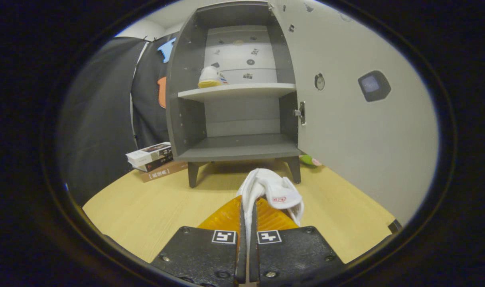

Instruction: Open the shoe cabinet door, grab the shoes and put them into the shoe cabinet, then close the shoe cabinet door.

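- Gripper (248,205) pinches a white shoe (272,191) by its thin edge, above the bench (146,207), near the open cabinet (234,147).
- Such a thin hold may slip, dropping it short.
- The door (346,119) at right could snag it.

The white shoe (272,191) is partly hidden where its edge runs down between the orange fingers (226,217) of the gripper (248,207). A green object (308,160) behind the shoe cabinet (234,149) leg is mostly hidden by the open door (346,131). The stickers on the cabinet's back panel are too small to identify.
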Demonstrator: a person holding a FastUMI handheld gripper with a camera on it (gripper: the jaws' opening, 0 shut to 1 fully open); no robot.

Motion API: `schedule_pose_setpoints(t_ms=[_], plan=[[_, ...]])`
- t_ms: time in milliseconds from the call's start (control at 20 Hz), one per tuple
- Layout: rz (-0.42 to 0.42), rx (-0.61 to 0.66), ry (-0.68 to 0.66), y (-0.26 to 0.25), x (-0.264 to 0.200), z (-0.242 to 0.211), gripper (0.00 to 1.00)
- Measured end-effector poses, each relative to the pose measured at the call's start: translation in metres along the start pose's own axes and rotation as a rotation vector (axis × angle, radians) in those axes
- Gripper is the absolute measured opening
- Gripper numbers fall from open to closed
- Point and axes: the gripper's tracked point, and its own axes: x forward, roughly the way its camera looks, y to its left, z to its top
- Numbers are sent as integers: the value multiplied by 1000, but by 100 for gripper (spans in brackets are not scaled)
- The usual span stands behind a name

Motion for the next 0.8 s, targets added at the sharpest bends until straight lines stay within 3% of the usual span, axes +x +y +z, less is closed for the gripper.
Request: schedule_pose_setpoints(t_ms=[450, 800], plan=[[40, -21, -194, 6, -34, 141, 6], [28, -27, -248, 12, -10, 231, 6]])
